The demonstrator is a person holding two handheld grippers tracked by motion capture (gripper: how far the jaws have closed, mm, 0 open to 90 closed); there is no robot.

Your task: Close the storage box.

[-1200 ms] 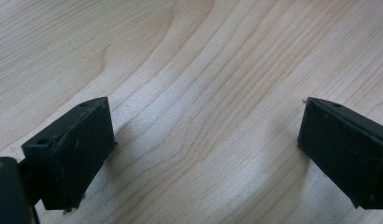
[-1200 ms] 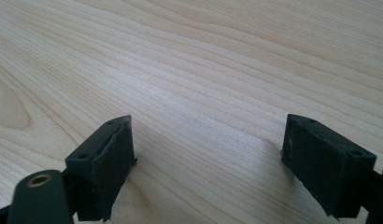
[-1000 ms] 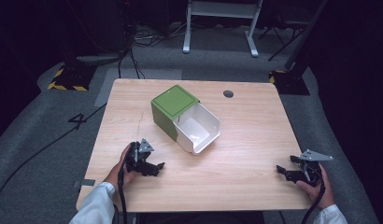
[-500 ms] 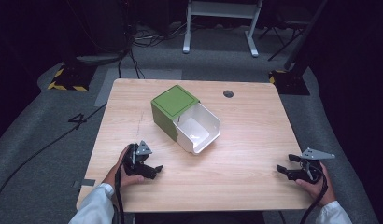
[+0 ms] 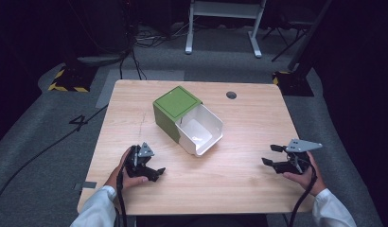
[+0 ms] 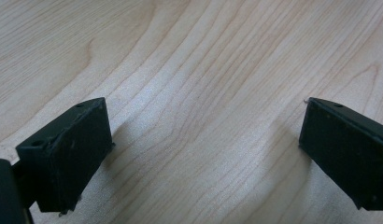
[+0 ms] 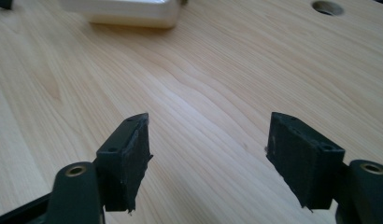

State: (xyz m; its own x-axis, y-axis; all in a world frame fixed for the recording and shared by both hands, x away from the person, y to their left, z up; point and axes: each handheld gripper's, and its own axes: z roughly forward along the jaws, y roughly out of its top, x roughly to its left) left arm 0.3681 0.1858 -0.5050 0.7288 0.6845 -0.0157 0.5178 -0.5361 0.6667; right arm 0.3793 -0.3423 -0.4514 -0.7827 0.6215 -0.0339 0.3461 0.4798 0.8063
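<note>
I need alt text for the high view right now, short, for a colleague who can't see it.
A green box with its white drawer pulled out sits mid-table. The left gripper and right gripper, both open and empty, are held near the front corners.

A pale wooden table (image 5: 249, 142) takes up the middle of the high view, with a small round hole (image 5: 231, 95) toward its upper right corner and a grey patch of tape (image 5: 88, 185) at its lower left edge. Around it lies a grey carpet floor (image 5: 50, 156), with a black figure 4 (image 5: 78, 120) marked at the left of the frame and a yellow-and-black striped strip (image 5: 64, 87) just above that. At the top, the legs of a white stand (image 5: 223, 28) rise into the dark, and loose black cables (image 5: 149, 40) lie on the floor to their left.
</note>
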